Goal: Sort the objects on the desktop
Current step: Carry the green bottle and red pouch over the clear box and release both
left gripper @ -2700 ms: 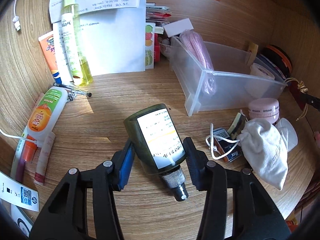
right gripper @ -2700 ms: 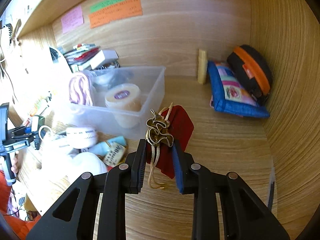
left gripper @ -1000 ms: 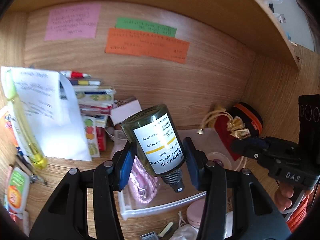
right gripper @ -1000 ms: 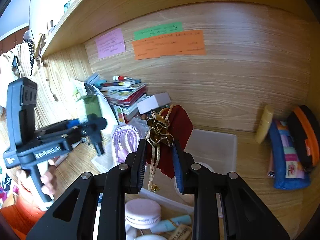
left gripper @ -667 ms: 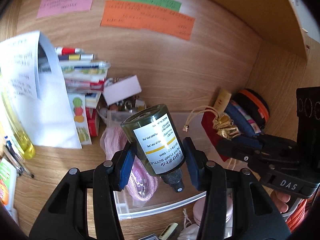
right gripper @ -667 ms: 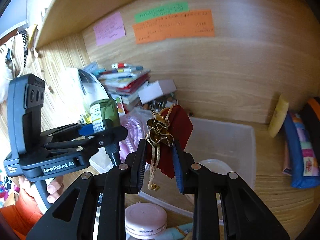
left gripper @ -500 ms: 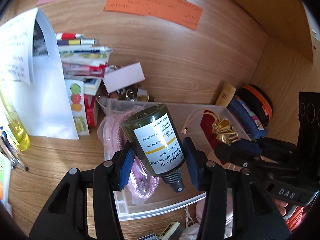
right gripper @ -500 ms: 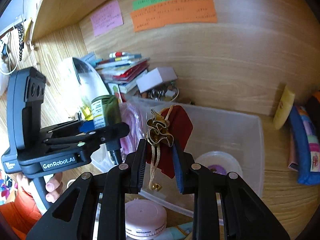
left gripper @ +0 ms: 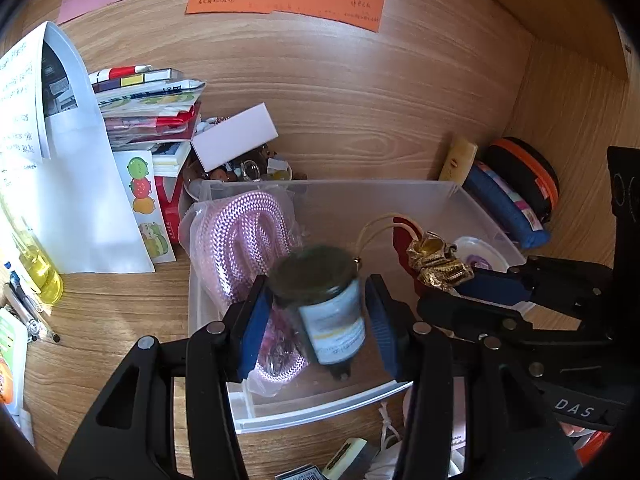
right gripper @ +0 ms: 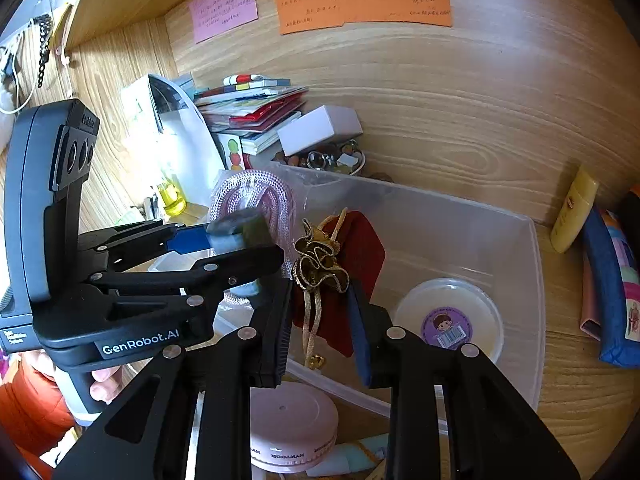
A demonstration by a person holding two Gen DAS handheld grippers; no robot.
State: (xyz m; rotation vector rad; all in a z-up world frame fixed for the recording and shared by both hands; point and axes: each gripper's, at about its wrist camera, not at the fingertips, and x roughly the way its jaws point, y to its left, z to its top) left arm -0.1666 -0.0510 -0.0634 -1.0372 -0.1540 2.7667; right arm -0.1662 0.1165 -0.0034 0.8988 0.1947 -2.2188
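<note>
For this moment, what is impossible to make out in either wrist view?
- Bottle label: motion-blurred in the left wrist view, unreadable.
- Sticky notes: handwriting too small in both views.
- Pink round case: mostly hidden behind the right claw.
- Pouch contents: covered by fabric.

Bright daylight, strongest left of the clear plastic storage bin (left gripper: 448, 196), blowing out the white paper sheets (left gripper: 76, 216). Dark green glass pump bottle (left gripper: 324, 308) above the bin is motion-blurred, label unreadable. Heavy fisheye bending, black vignette at corners. Soft shadows on wood.
</note>
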